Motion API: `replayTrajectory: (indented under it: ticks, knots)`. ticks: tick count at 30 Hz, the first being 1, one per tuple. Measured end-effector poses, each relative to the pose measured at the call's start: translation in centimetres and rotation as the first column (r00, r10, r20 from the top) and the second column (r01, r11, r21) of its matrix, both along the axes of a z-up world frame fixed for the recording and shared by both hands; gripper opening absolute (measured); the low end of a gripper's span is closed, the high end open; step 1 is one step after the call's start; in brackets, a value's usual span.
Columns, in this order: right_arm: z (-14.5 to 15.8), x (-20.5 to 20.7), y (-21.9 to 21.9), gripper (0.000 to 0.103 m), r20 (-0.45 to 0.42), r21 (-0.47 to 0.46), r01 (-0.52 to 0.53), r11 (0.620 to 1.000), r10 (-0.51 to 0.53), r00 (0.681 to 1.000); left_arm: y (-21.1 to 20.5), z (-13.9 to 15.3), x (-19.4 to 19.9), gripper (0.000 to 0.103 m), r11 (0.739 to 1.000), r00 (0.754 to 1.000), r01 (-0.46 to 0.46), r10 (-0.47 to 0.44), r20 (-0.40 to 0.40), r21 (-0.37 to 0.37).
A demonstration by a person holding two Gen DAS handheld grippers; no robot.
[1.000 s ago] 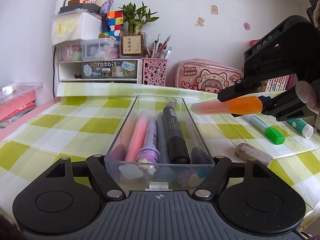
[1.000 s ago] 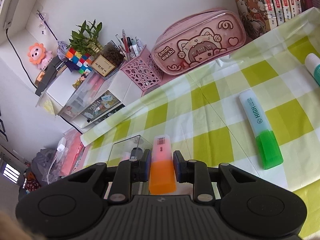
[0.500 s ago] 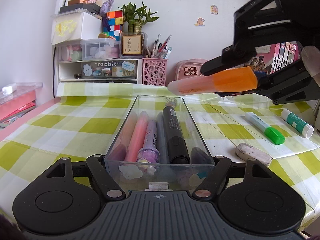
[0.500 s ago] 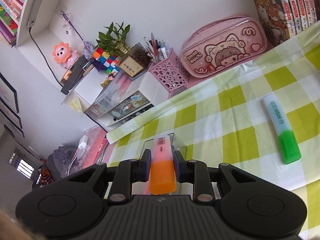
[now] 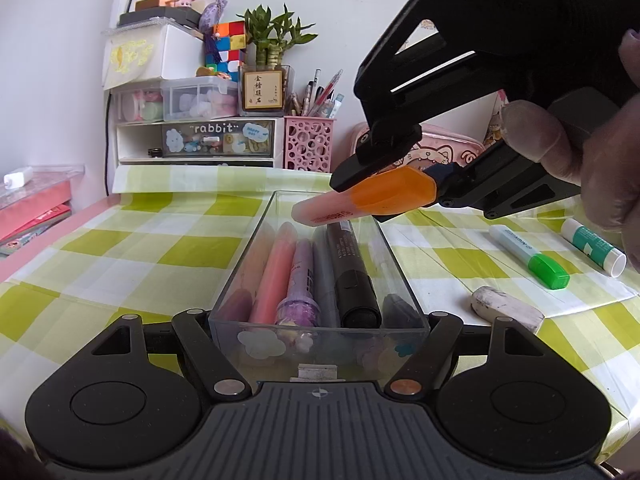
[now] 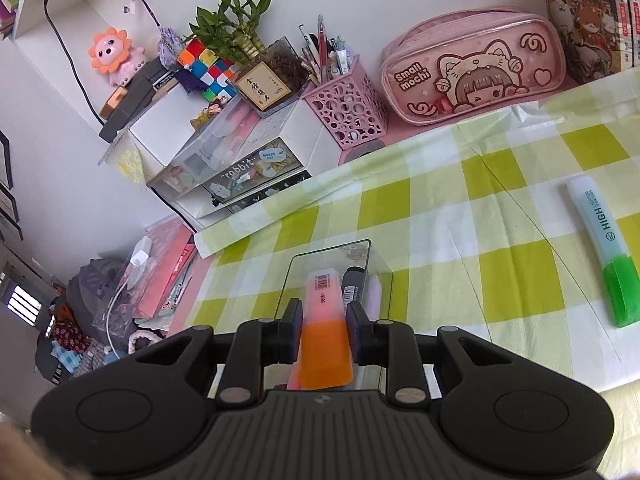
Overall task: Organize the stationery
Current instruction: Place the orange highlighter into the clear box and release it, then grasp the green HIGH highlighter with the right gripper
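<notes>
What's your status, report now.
Right gripper shut on orange highlighter, tilted over clear box. Left gripper steadies box. Nothing blocking.

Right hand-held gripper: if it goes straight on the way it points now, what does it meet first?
Probably the pens in the clear box. The right hand-held gripper tilts the orange highlighter down over its far end, near the black marker. Depth is uncertain.
</notes>
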State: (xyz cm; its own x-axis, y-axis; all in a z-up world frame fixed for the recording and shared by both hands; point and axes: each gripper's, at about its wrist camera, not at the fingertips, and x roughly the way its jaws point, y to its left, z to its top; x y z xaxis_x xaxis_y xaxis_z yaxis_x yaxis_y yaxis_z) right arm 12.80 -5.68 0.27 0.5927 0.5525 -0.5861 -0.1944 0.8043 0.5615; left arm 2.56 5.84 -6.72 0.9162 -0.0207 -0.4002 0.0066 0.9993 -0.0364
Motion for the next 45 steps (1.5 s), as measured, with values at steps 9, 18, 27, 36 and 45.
replayTrajectory:
  ticks: [9, 18, 27, 36, 45]
  knots:
    - [0.4, 0.9, 2.6, 0.026, -0.024, -0.074, -0.013, 0.997, 0.012, 1.000, -0.1, 0.0, 0.1, 0.074, 1.000, 1.000, 0.003, -0.003, 0.000, -0.002]
    - [-0.4, 0.8, 3.4, 0.028, -0.067, -0.035, -0.069, 0.997, 0.067, 0.996, 0.0, 0.0, 0.1, 0.074, 1.000, 1.000, 0.004, -0.004, 0.001, -0.004]
    - [0.3, 0.4, 1.9, 0.028, -0.057, -0.001, -0.073, 0.997, 0.073, 0.996, -0.1, 0.0, 0.1, 0.074, 1.000, 1.000, 0.003, -0.003, 0.002, -0.006]
    - [3.3, -0.7, -8.6, 0.055, 0.117, 0.035, 0.109, 0.993, -0.112, 0.987, -0.1, -0.1, 0.2, 0.074, 1.000, 1.000, 0.000, 0.000, 0.005, -0.009]
    - [-0.1, -2.0, -17.2, 0.065, 0.124, -0.020, 0.314, 0.949, -0.309, 0.943, 0.0, -0.1, 0.2, 0.074, 1.000, 1.000, 0.001, -0.001, 0.005, -0.011]
